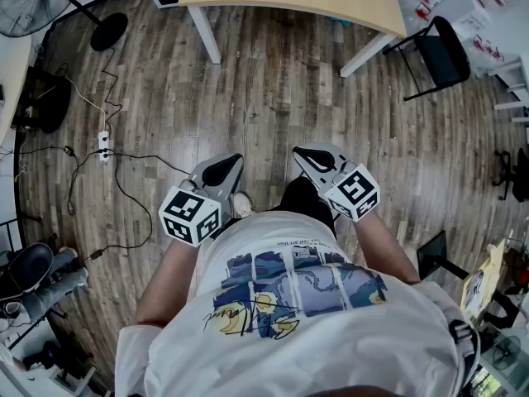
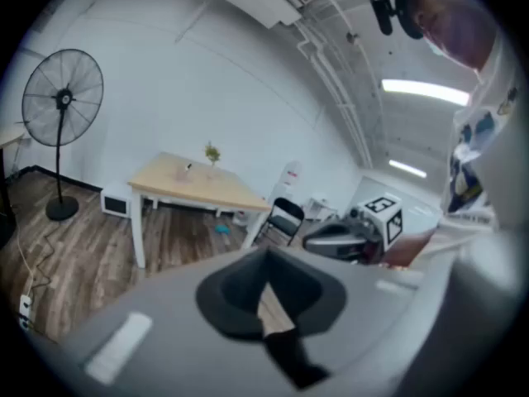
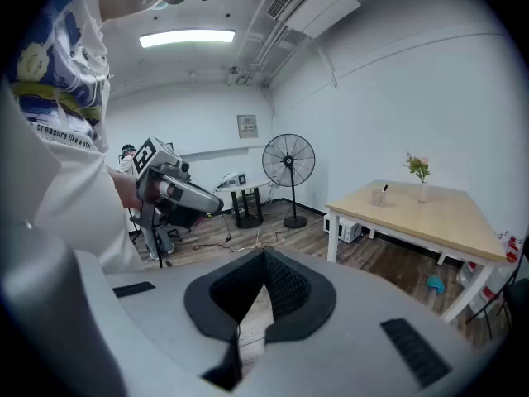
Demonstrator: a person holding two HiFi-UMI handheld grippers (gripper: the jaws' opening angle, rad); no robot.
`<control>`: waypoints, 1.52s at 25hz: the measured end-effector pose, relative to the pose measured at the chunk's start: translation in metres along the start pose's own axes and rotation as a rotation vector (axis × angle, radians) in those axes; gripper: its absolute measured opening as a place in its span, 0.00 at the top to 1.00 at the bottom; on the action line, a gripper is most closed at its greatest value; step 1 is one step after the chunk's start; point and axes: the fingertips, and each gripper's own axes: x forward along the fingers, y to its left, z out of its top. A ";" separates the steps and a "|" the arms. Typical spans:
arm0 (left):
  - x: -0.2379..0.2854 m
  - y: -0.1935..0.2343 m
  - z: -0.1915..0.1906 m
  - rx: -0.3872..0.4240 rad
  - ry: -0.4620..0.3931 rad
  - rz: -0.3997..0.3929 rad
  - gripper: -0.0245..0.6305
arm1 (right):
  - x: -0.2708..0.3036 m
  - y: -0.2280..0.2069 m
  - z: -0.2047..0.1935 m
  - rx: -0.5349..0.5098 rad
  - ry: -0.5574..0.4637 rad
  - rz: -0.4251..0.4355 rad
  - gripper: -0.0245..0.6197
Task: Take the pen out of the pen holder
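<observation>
While left tool (image 1: 235,160) and right tool (image 1: 299,153) sit shut, empty | table edge (image 1: 289,13) far ahead

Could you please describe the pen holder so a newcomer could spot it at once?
Look at the pale wooden table by the white wall. Two small things stand on it: the pen holder is the clear cup with a dark pen sticking out, not the flower vase beside it.

2 tongs (image 1: 234,162) (image 1: 302,154), 1 flr fan (image 1: 33,2)
</observation>
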 end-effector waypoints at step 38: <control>0.151 0.328 0.245 0.118 -0.013 -0.158 0.95 | 0.275 -0.346 0.152 0.279 -0.041 -0.236 0.87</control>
